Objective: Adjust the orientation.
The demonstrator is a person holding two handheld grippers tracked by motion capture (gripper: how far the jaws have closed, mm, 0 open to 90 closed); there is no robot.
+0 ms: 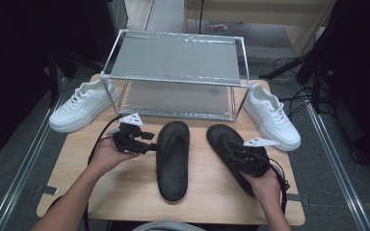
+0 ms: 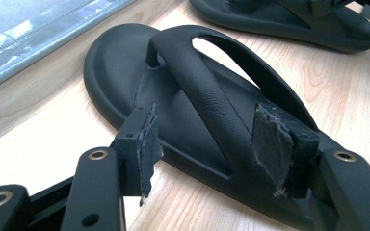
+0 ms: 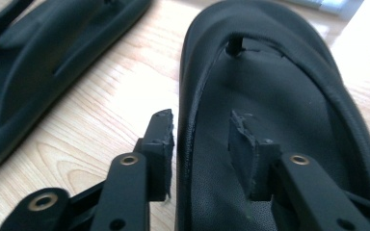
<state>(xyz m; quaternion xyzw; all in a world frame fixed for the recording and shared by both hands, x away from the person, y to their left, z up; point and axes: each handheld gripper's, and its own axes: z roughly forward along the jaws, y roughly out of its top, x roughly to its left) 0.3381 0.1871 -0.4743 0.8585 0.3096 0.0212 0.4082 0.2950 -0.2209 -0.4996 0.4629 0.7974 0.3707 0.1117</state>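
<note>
Two black flip-flops lie side by side on the wooden table (image 1: 125, 192). My left gripper (image 1: 150, 145) comes at the left flip-flop (image 1: 173, 159) from its left side. In the left gripper view that gripper (image 2: 209, 144) is open, and the flip-flop (image 2: 120, 62) has its outer edge and strap between the worn pads (image 2: 147, 139). My right gripper (image 1: 237, 155) sits over the right flip-flop (image 1: 224, 137). Its jaws (image 3: 202, 144) straddle the sole's left rim (image 3: 192, 96), one pad outside and one above the footbed, with a gap showing. The other flip-flop (image 3: 38, 57) lies to the left.
A metal-framed two-level rack (image 1: 173, 79) stands at the back of the table. One white sneaker (image 1: 82, 106) lies to its left and another (image 1: 272, 115) to its right. Cables trail on the floor at the right. The second flip-flop (image 2: 289, 19) lies beyond the left gripper.
</note>
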